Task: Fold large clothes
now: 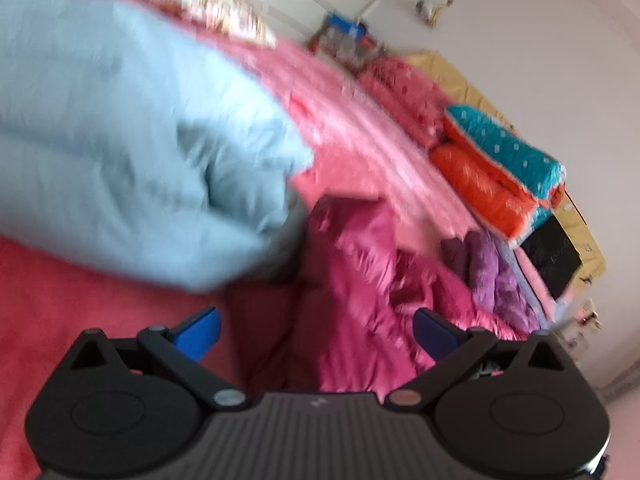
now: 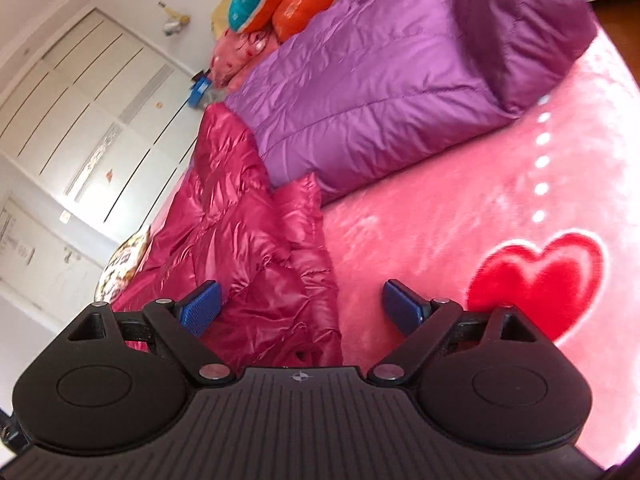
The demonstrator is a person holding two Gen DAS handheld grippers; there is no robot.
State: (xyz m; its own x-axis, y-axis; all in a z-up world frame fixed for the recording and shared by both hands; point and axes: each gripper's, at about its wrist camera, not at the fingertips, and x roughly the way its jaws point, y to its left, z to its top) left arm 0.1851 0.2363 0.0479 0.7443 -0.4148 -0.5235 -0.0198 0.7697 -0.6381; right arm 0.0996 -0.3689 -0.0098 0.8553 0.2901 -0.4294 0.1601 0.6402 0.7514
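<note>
A crumpled magenta puffer jacket (image 1: pixel 360 264) lies on the pink bed blanket (image 1: pixel 360 128). My left gripper (image 1: pixel 316 334) hovers just before it, blue pads wide apart and nothing between them. A folded light-blue garment (image 1: pixel 132 140) bulks at the left of that blurred view. In the right wrist view the same magenta jacket (image 2: pixel 236 216) spreads ahead, next to a folded purple puffer jacket (image 2: pixel 380 80). My right gripper (image 2: pixel 302 306) is open above the magenta jacket's near edge; its left pad (image 2: pixel 200 306) hangs over the jacket, its right pad over the blanket (image 2: pixel 460 208).
Folded orange and teal quilts (image 1: pixel 504 168) and a pink dotted pillow (image 1: pixel 404 96) are stacked near the yellow headboard (image 1: pixel 452 72). A black box (image 1: pixel 552 256) sits beside them. A white wardrobe (image 2: pixel 80 112) stands beyond the bed. A red heart (image 2: pixel 540 276) marks the blanket.
</note>
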